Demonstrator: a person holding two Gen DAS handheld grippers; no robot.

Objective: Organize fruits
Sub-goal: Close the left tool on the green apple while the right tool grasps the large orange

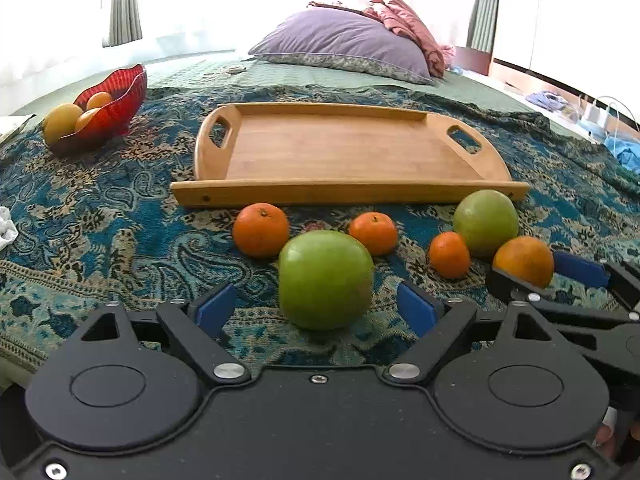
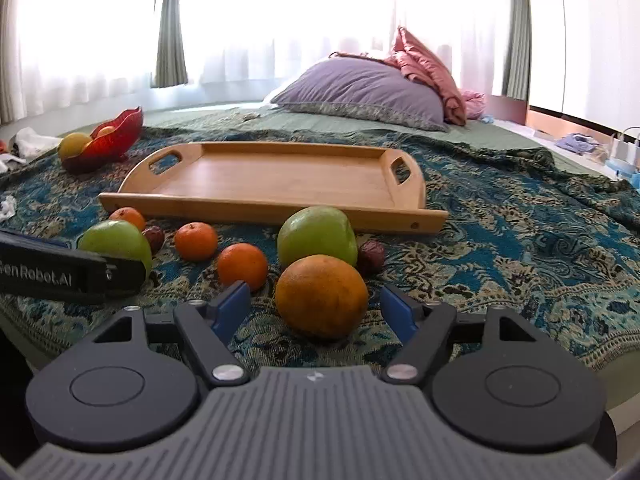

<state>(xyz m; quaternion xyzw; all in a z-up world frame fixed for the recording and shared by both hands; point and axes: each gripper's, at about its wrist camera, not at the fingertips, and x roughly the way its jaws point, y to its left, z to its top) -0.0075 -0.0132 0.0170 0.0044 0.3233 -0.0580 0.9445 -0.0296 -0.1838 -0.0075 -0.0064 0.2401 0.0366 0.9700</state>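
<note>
Green and glossy, a round apple (image 1: 326, 279) sits right between the wide-spread blue pads of the left gripper (image 1: 316, 308), neither pad touching it yet. Over on the other side, the right gripper (image 2: 316, 306) is just as wide open, bracketing a big dull-orange citrus fruit (image 2: 322, 296), again with daylight on both sides. Both tools look lined up for a grab, so this reads as the very start of the sorting!

All the loose fruit lies along the near edge of the patterned blue bedspread (image 2: 520, 248): a second green apple (image 2: 317, 235) just behind the big orange, small bright tangerines (image 2: 242, 263) strung between them, and two dark wrinkled little fruits (dates, perhaps). Just beyond, the rectangular bamboo tray with cut-out handles (image 2: 280, 176) waits bare, probably the landing spot. At the far left edge, a wavy red glass bowl (image 2: 116, 138) already carries yellow-orange fruit.
</note>
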